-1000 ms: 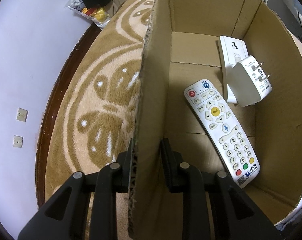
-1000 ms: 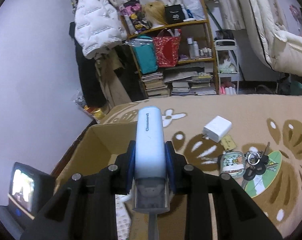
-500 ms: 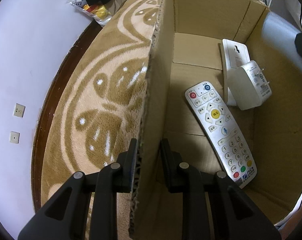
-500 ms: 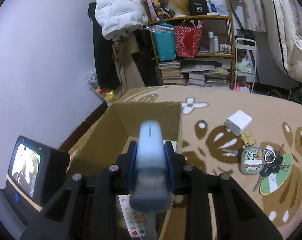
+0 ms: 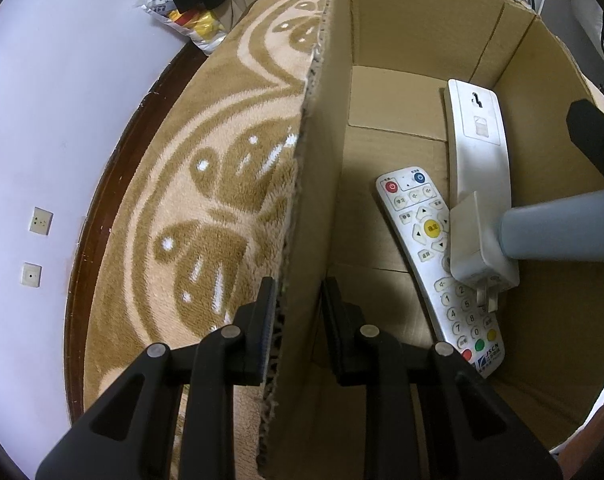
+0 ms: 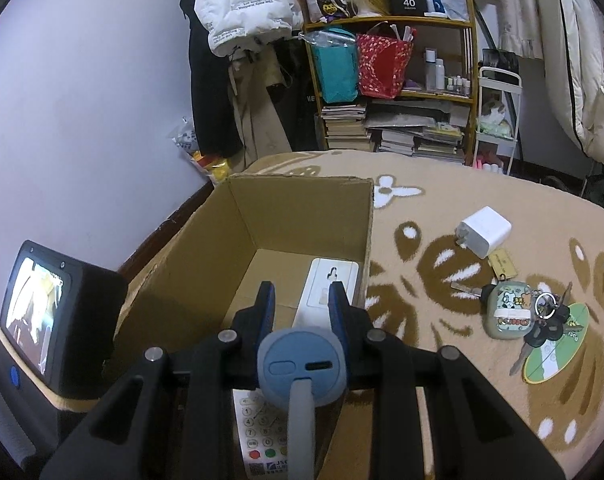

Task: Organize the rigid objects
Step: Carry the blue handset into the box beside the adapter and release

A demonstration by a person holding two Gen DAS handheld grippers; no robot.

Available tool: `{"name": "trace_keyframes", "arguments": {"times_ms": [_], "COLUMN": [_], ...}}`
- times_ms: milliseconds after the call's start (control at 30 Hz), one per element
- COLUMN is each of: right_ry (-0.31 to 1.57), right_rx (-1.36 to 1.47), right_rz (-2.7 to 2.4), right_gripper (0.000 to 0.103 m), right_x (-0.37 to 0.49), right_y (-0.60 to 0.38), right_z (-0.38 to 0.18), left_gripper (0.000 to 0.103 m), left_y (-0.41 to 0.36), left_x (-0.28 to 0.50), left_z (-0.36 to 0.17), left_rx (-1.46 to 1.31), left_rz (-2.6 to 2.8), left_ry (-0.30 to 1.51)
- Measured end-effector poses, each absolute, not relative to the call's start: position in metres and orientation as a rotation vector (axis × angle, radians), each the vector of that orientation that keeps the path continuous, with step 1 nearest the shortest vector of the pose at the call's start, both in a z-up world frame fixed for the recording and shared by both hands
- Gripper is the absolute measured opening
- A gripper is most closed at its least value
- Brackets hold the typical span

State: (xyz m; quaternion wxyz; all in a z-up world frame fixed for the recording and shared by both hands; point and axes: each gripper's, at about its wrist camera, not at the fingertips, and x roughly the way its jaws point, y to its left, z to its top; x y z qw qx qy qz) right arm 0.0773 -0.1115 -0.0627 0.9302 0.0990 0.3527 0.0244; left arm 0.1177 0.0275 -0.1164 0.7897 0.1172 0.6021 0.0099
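Lowered since a moment ago, the blue-grey tube [image 6: 302,360] now hangs over the cardboard box [image 6: 206,264], clamped in the right gripper [image 6: 302,300]. Below it lie a remote [image 5: 437,272] and a white plug [image 5: 481,256], and at nine o'clock the left gripper [image 5: 298,304] pinches the box wall.

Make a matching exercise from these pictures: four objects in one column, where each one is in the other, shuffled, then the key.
Objects
1. remote control
2. blue-grey cylinder
3. white charger cube
4. cardboard box wall

Places
A. on the carpet outside the box
B. between the right gripper's fingers
C. lying on the box floor
D. between the left gripper's fingers

Pairs: 1-C, 2-B, 3-A, 4-D
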Motion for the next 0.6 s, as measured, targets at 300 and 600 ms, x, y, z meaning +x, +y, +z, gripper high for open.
{"name": "trace_keyframes", "arguments": {"times_ms": [300,600], "right_ry": [0.683,0.646], "right_rx": [0.211,0.176], "right_rz": [0.067,0.033], "right_gripper": [0.032,0.068], "right_x": [0.074,0.070], "right_y": [-0.117,-0.128], "right_z": [-0.052,-0.039], "left_gripper": [0.023,0.022], "left_y": [0.028,0.027], "left_x": [0.117,0.117], "left_z": [-0.117,-0.117], "left_rx": [0.260,0.267], "left_rz": [0.021,0.018], "left_ry": [1.293,1.292]}}
